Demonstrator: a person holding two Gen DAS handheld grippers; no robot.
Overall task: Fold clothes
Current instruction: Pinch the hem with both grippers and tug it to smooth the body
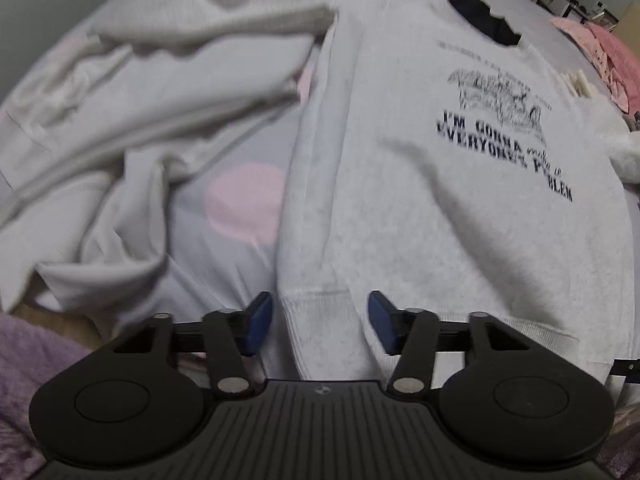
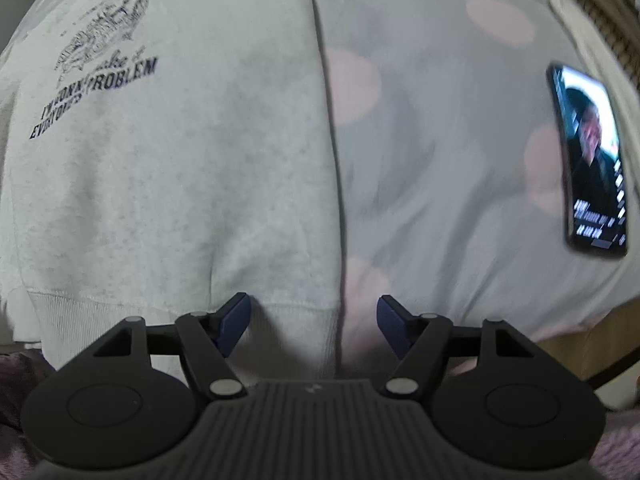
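A light grey sweatshirt (image 1: 420, 200) with dark printed lettering lies flat on the bed, its dark-lined collar (image 1: 484, 16) at the far end. Its left side is folded in, and the ribbed hem (image 1: 320, 320) of that fold lies between the blue pads of my left gripper (image 1: 320, 322); the jaws stand apart without pressing the cloth. In the right wrist view the same sweatshirt (image 2: 168, 160) fills the left half. My right gripper (image 2: 314, 320) is open over the sweatshirt's lower right hem corner (image 2: 304, 320), one pad above the cloth and one above the sheet.
The bed sheet (image 2: 440, 160) is grey with pink dots. A crumpled pale garment (image 1: 132, 112) lies left of the sweatshirt. A lit phone (image 2: 592, 160) rests on the sheet at right, near a wicker basket (image 2: 600, 12). Pink clothes (image 1: 608, 60) sit far right. A purple fuzzy blanket (image 1: 24, 360) lies near.
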